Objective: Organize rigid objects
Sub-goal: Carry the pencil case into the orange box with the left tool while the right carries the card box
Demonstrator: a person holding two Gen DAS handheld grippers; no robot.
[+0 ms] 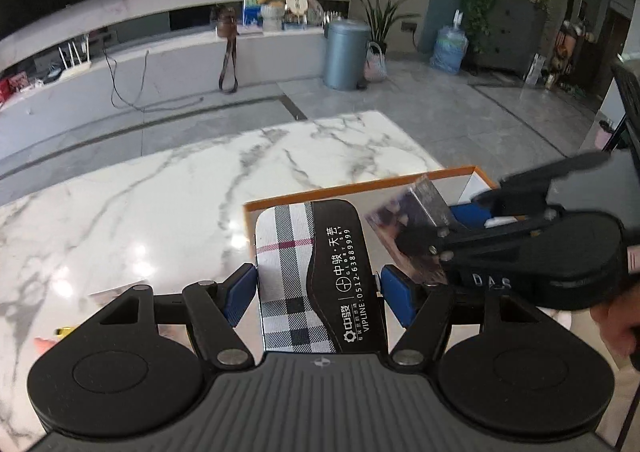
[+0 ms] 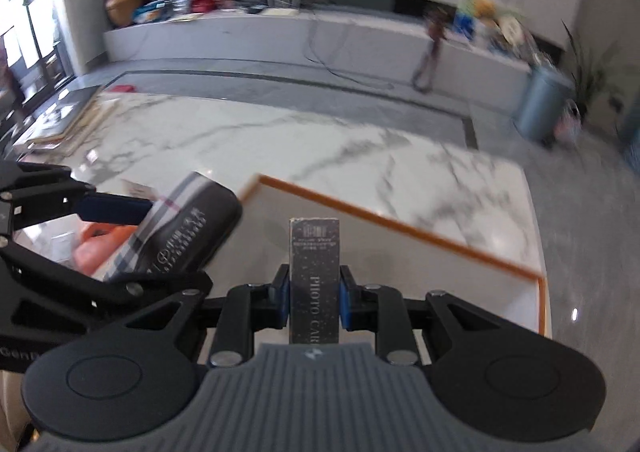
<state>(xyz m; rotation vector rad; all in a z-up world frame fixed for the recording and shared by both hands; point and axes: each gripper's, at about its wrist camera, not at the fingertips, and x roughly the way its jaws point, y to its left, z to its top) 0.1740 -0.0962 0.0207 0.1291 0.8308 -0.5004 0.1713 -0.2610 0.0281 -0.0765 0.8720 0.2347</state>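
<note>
My left gripper (image 1: 318, 292) is shut on a plaid-and-black case (image 1: 316, 264) with white print, its blue pads pressing both long sides. The case hangs over the near-left corner of an orange-rimmed tray (image 1: 360, 187) on the marble table (image 1: 160, 203). In the right wrist view my right gripper (image 2: 315, 300) is shut on a narrow dark box (image 2: 315, 252) lettered PHOTO CARD, held above the tray (image 2: 400, 228). The right gripper (image 1: 432, 240) and its box (image 1: 416, 219) also appear beside the case. The case (image 2: 188, 228) shows at the left in the right wrist view.
A blue item (image 1: 472, 213) and a white one (image 1: 476, 183) lie in the tray's far part. An orange object (image 2: 96, 244) lies on the table under the left gripper. Flat frames (image 2: 80, 119) are stacked at the table's far left. A blue bin (image 1: 346, 51) stands on the floor.
</note>
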